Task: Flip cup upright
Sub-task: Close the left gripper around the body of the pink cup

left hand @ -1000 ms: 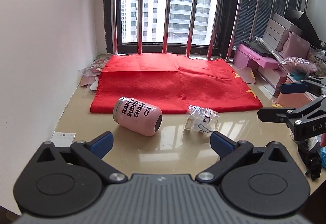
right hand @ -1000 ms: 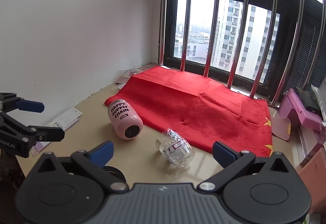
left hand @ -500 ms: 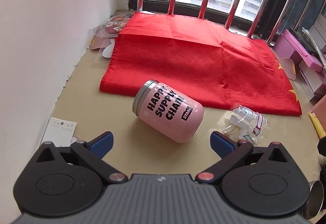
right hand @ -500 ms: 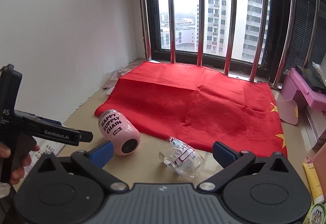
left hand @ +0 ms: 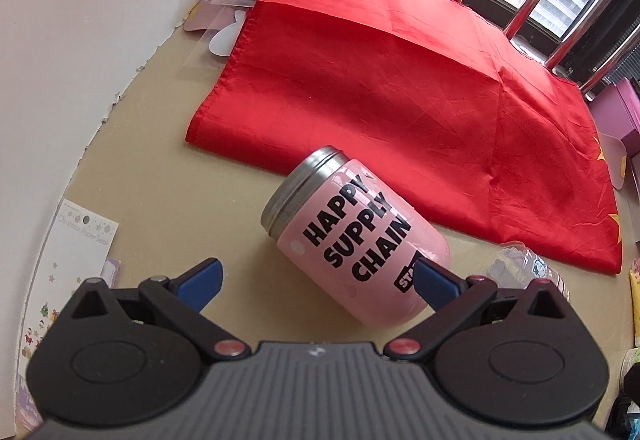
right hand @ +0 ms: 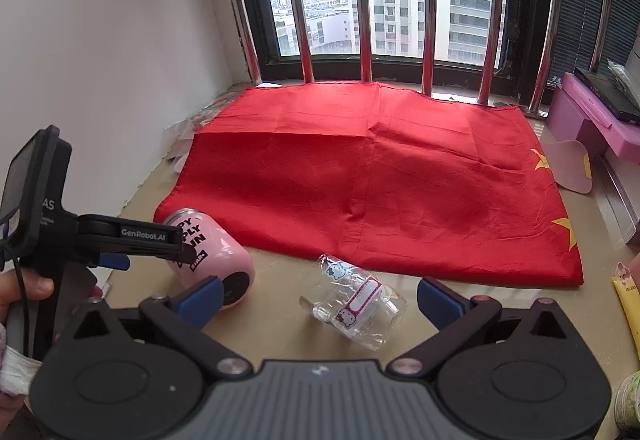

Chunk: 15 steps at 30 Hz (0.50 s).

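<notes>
A pink cup [left hand: 360, 244] lettered "HAPPY SUPPLY CHAIN" lies on its side on the beige sill, its steel rim pointing up-left toward the red cloth. My left gripper [left hand: 316, 282] is open, just above and in front of the cup; its right fingertip [left hand: 434, 286] overlaps the cup's base end. In the right wrist view the cup [right hand: 224, 264] lies at the left with its base toward me, and the left gripper [right hand: 140, 244] hangs over it. My right gripper [right hand: 320, 300] is open and empty, held back from the cup.
A red cloth [left hand: 400, 88] covers the sill behind the cup. A crumpled clear plastic bag with stickers [right hand: 356, 304] lies to the cup's right. A sticker sheet [left hand: 68, 260] lies by the white wall at left. Pink boxes [right hand: 592, 120] stand at the right.
My left gripper has moved forward and down toward the pink cup, which now fills the space just ahead of its fingers. The right gripper has turned slightly; both stay open.
</notes>
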### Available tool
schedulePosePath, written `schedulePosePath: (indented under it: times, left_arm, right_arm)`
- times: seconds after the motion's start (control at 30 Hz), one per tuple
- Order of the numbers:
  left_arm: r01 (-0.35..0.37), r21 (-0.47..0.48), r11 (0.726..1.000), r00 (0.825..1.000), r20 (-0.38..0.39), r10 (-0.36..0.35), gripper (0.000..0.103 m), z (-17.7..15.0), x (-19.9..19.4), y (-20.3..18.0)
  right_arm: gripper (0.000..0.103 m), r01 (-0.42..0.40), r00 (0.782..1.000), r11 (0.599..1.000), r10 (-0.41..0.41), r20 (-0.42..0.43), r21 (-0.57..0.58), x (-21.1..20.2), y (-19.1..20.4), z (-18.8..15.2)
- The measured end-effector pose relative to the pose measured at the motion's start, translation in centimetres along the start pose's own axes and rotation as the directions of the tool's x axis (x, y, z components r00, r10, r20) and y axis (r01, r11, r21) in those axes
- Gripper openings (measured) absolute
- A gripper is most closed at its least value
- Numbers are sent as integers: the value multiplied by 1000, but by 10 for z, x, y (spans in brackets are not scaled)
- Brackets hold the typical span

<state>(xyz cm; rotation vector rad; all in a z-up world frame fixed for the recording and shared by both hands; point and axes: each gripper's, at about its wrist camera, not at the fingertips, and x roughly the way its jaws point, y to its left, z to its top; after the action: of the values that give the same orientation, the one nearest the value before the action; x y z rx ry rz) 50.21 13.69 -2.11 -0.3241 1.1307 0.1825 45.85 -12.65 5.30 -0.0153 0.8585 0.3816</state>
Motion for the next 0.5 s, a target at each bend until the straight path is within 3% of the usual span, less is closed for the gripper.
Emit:
schedulePosePath:
  times: [0.27,0.5]
  left_arm:
    - [-2,-33,999,987,-160,-3,103,23,-1,10]
    - [-21,-156,988,962,-273,-23,103,44,22,2]
  right_arm:
    - [103,-31,998,998,34,-49,46,8,13,16]
    - [103,62,998,965,-52,-46,254,24,5,33]
